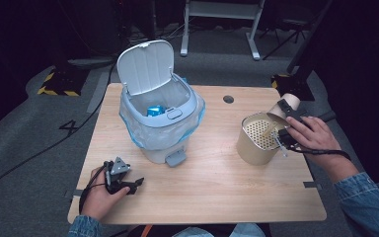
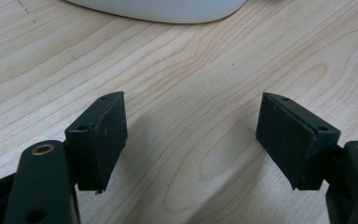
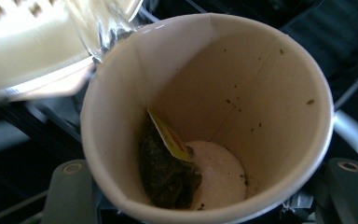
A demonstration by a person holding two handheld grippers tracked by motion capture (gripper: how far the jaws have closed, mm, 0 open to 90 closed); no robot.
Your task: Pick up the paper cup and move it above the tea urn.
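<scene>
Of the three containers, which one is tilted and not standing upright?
The paper cup in the right gripper, tipped over the tan strainer canister; the white bin stands upright.

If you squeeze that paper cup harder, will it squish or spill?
Probably squish: the paper cup looks thin-walled, so the right gripper could dent it. It seems light, holding a wet tea bag with no liquid visible. Tilted over the strainer can, the bag may slide out.

Pedal bin (image 1: 160, 121) stands left of the strainer can (image 1: 257, 139) (cup (image 1: 287, 106) tilted above it).
</scene>
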